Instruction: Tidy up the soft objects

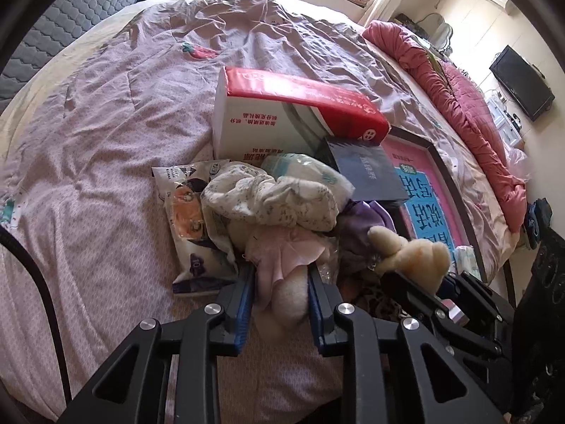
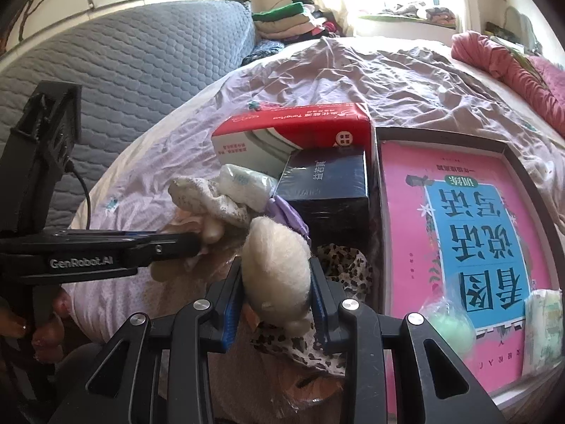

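Note:
A heap of soft things lies on the bed: a white floral cloth, a pink cloth, a purple cloth and a leopard-print cloth. My left gripper is shut on the pink cloth and a cream plush part beneath it; it also shows from the side in the right wrist view. My right gripper is shut on a cream plush toy, which also shows in the left wrist view, held just right of the heap.
A red-and-white box and a dark blue box stand behind the heap. A black tray with a pink-and-blue book, a green ball and a tissue pack lies to the right. A snack packet lies left. A red quilt edges the bed.

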